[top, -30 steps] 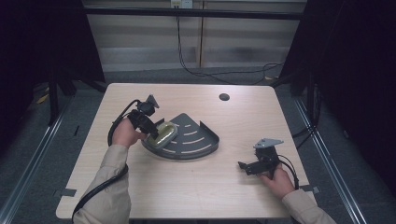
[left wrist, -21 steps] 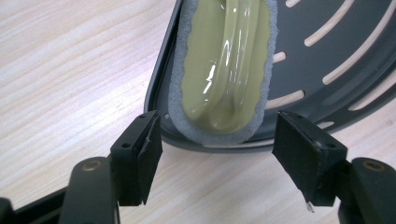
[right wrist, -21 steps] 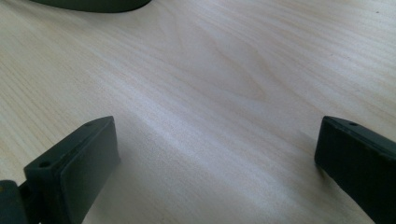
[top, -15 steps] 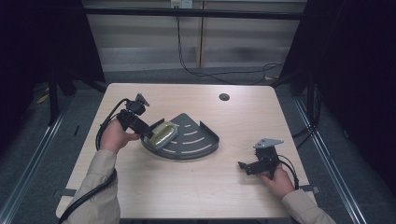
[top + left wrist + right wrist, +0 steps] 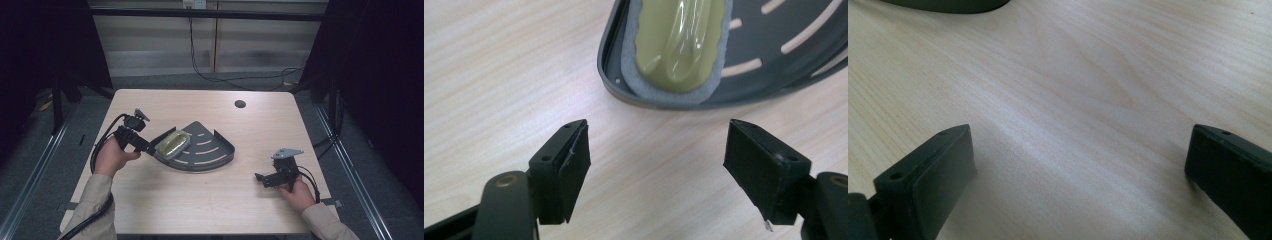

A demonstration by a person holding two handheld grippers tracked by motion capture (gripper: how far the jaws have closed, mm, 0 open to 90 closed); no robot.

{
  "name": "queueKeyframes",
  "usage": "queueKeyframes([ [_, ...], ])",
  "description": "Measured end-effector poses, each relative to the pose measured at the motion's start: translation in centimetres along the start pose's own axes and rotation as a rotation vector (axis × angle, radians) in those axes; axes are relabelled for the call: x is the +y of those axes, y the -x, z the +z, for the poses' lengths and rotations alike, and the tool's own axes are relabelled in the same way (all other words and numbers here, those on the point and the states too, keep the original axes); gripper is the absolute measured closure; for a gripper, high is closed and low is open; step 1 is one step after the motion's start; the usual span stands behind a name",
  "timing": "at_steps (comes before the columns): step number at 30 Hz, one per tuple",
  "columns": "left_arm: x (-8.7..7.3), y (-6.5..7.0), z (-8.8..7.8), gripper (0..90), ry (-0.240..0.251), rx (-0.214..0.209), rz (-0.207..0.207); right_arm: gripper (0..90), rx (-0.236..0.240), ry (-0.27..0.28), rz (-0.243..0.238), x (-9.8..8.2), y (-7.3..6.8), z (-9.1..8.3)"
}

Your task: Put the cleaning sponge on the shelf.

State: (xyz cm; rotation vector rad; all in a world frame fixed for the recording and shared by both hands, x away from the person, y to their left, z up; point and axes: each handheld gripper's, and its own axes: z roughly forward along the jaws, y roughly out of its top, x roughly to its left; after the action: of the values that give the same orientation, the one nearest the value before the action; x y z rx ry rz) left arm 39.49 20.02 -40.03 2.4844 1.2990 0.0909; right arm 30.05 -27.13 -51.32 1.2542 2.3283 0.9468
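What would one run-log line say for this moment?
left gripper: open, just released | olive sponge: lying in dark grey slotted fan-shaped tray | right gripper: open, above wooden table

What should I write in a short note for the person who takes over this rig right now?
Left gripper: jaws have just been opening, nothing between them, just off the tray's pointed end.
Right gripper: open, over bare table, away from the tray.
Things: green sponge lies in the grey slotted tray, at its pointed end.
Done: sponge is in the tray.
Left: it looks like nothing more; check that the sponge sits flat.
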Motion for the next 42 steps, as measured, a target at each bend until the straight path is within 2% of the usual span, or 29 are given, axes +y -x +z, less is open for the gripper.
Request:
queueKeyframes([
  [12, -3.0, -0.1, 1.5, 23.5, 0.004, 0.0, -0.006, 0.0, 0.0, 0.0, 0.0, 0.0, 0.0, 0.0],
  [14, -3.5, -0.1, 1.9, 23.0, 0.003, 0.002, 0.009, 0.0, 0.0, 0.0, 0.0, 0.0, 0.0, 0.0],
  [18, -4.4, -0.2, 2.8, 22.4, 0.005, -0.005, -0.011, 0.0, -0.001, 0.0, -0.003, 0.0, 0.0, 0.0],
  [28, -6.6, -0.6, 3.8, 22.3, 0.018, 0.003, -0.008, 0.0, 0.0, 0.0, 0.0, 0.0, 0.0, 0.0],
  [32, -7.2, -0.6, 4.1, 22.2, 0.025, 0.021, -0.015, 0.0, 0.0, 0.0, 0.0, 0.0, 0.0, 0.0],
  [40, -8.0, -0.8, 4.5, 22.2, 0.023, 0.026, -0.011, 0.0, 0.0, 0.0, 0.0, 0.0, 0.0, 0.0],
  [42, -8.2, -0.7, 4.6, 22.1, 0.023, 0.026, -0.021, 0.0, 0.0, 0.0, 0.0, 0.0, 0.0, 0.0],
])
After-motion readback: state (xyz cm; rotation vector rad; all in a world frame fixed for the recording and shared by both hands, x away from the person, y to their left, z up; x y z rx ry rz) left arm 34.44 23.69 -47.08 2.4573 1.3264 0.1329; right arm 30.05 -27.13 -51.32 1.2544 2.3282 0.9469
